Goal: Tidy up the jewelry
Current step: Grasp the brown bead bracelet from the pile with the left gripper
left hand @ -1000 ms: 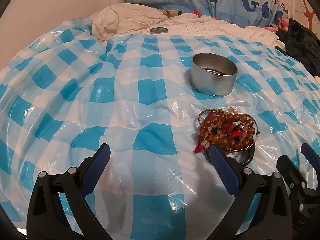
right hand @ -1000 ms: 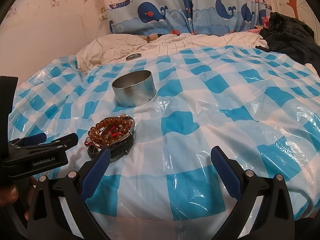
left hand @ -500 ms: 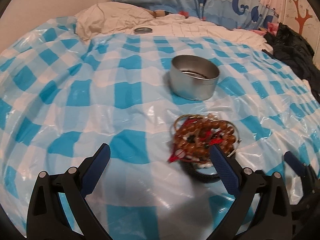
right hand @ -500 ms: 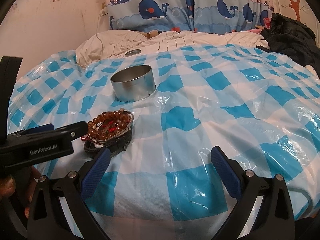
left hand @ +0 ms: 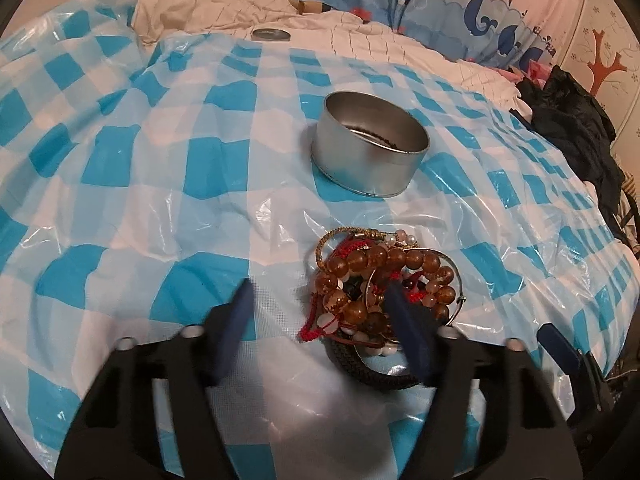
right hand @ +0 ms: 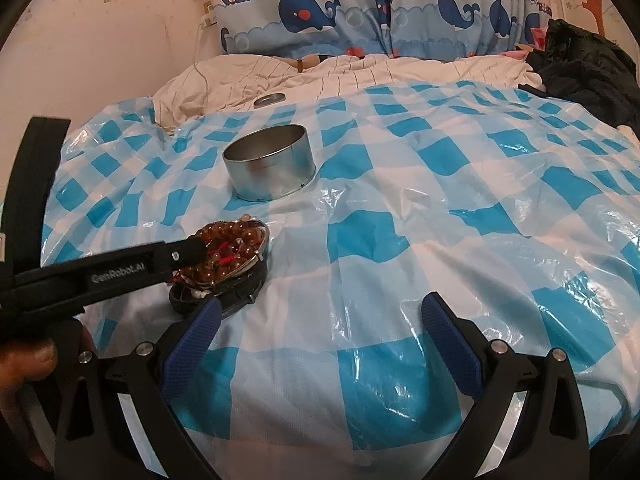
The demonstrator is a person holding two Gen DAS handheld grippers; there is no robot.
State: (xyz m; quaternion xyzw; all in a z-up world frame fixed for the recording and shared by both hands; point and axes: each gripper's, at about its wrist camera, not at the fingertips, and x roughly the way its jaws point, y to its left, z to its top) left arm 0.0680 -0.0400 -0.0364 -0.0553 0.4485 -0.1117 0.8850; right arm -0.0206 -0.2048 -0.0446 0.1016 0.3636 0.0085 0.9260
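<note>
Closing over the jewelry pile (left hand: 380,292), the left claw (left hand: 320,320) has its jaws about half apart and narrowing; one blue pad already overlaps the amber bead bracelet (left hand: 384,260), while the other pad is still over bare sheet to the left of the pile. No firm grip is visible yet. The pile lies at lower centre of the left wrist view, on the blue-checked plastic sheet (left hand: 160,184) spread over the bed, just below the open round tin (left hand: 372,152).

Risks from this position:

- Tangle. Beads, red cord (left hand: 316,330), thin wire bangle and a black woven band (left hand: 360,364) are interlocked. A pinch on one strand would likely drag the whole cluster, or shed pieces when lifted.
- Off-centre bite. With only one pad over the pile, closing may push the cluster sideways instead of trapping it.
- Sheet capture. The film is loose and wrinkled; a low pinch could catch it and tug the tin.
- Soft bed. Downward pressure could tilt the tin.

The right claw (right hand: 320,340), at lower centre of its own view, stands wide apart and empty, over bare sheet. The tin lid (right hand: 269,99) sits at upper centre of that view, well apart from the pile.
</note>
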